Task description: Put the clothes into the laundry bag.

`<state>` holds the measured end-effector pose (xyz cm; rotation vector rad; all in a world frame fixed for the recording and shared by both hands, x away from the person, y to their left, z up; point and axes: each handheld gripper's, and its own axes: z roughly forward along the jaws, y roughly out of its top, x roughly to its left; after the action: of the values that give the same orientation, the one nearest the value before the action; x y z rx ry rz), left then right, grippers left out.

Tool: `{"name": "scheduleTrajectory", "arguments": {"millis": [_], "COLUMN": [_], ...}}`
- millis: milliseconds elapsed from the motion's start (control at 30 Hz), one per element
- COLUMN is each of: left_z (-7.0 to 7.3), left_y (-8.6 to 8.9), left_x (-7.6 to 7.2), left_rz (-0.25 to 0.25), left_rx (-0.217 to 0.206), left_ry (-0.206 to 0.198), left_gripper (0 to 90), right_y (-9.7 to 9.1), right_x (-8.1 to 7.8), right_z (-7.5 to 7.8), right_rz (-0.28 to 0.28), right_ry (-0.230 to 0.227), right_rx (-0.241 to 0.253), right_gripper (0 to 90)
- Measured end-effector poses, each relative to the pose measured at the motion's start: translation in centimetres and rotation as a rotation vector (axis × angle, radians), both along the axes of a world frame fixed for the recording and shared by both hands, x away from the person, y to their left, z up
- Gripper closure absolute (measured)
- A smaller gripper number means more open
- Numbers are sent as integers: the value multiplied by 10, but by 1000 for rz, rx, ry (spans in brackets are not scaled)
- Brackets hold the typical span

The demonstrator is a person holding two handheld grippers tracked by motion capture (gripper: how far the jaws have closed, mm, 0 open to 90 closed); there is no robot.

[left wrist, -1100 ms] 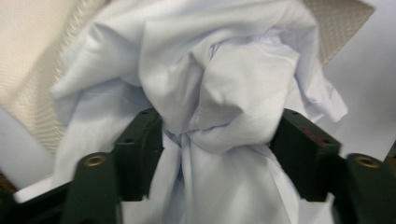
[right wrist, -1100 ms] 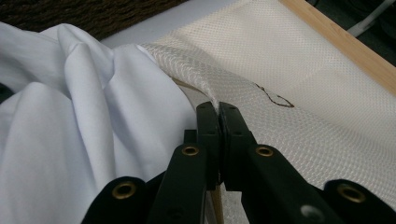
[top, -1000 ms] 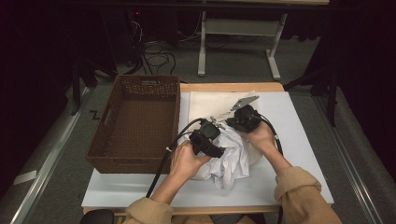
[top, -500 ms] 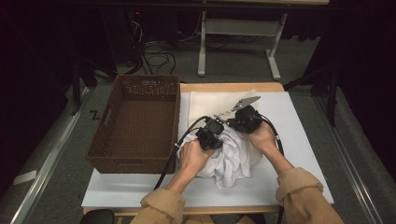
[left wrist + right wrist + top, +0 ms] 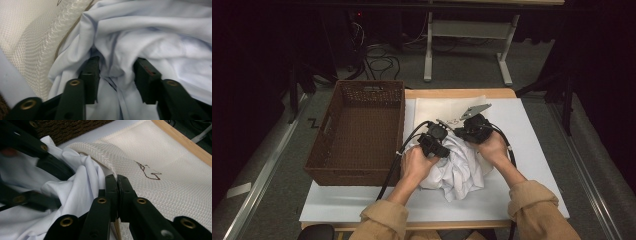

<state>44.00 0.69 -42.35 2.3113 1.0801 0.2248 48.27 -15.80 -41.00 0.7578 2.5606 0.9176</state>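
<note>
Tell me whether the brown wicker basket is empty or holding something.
Empty: the high view shows the wicker basket's bare woven floor, nothing lying inside.

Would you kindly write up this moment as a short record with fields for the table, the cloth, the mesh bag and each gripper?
Table: white top, wicker basket at its left
Cloth: white garment, bunched, near the centre
Mesh bag: cream mesh bag, flat beyond the garment, dark scribble on it
Left gripper: jaws apart, pushed into the garment's folds
Right gripper: jaws closed on the mesh bag's edge
</note>
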Motion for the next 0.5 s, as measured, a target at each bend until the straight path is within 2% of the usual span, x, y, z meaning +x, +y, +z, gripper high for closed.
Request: {"name": "scheduleTrajectory", "arguments": {"millis": [167,267,367,433,500], "left_z": [15,18,14,8,2], "left_y": [-1,-8,-20,-24,-27], "left_x": [-21,-28,-26,-20,-15], "left_rz": [-54,-86,-98,-92,-88], "left_rx": [-25,-23,0,-6,-8], "left_ry": [-61,-77,-77,-65,-48], "left_gripper": [439,411,405,408,458], "right_y": [0,2,2,1,0], "right_x": [1,1,2,1,2], "right_z": [0,0,0,0,0], "right_rz": [-4,-8,-3,-6,-3], "right_ry": [-3,-3,-3,-1,0], "right_rx": [-4,-5,-6,-11,-6], "right_gripper": [888,887,887,887,887]}}
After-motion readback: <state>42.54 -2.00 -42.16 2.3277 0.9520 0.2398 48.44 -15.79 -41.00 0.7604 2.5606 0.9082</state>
